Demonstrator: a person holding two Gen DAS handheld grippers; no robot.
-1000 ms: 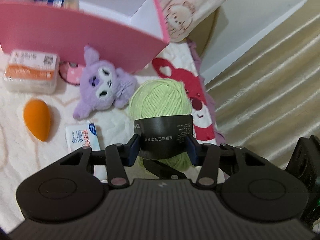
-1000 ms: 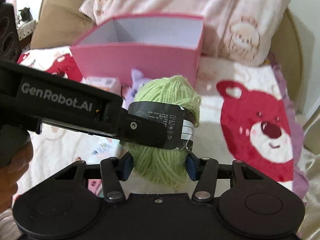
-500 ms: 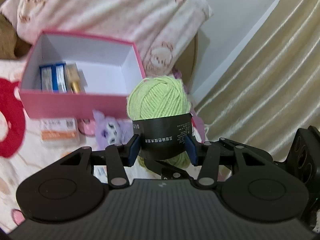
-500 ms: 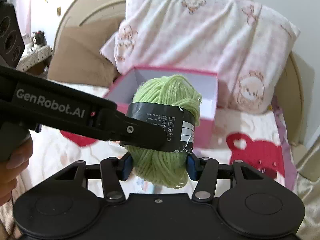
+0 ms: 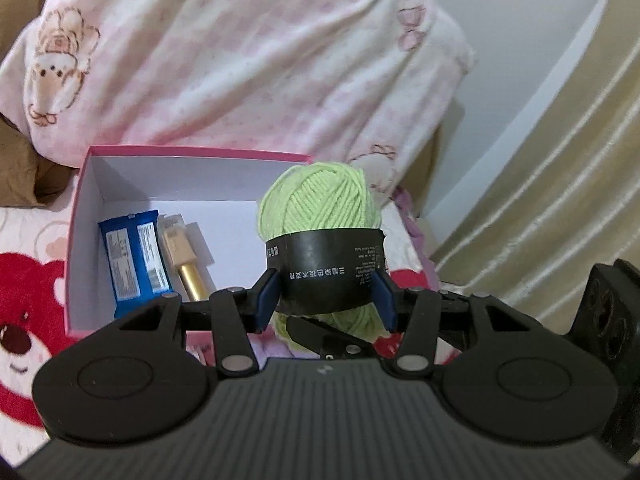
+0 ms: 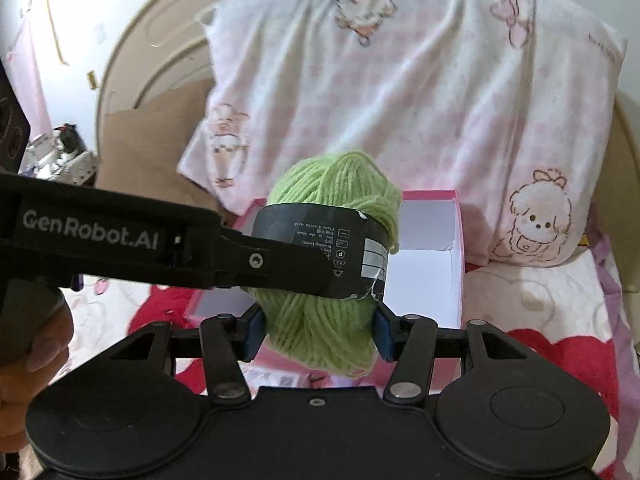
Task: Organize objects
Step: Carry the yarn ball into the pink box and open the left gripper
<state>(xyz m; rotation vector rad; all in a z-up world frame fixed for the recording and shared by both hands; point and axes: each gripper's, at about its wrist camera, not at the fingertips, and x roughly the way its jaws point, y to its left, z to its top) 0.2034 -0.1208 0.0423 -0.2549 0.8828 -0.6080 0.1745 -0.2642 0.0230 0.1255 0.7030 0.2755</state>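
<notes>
Yarn ball (image 5: 320, 208) lifted above pink box (image 5: 76, 216) rim.

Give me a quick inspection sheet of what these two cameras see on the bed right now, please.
Surface: a bedspread with red bear prints.
Job's things: a green yarn ball with a black paper band, held up in front of an open pink box; in the box lie a blue packet and a gold-capped tube.
Clutter: small items below the box in the right view, mostly hidden.
Grippers: left gripper clamps the band; right gripper clamps the yarn's lower half. Both hold the same ball.
Cables: nothing seen.
Surroundings: a pink pillow against a beige headboard, a cream curtain to the right, a hand at the left edge.
</notes>
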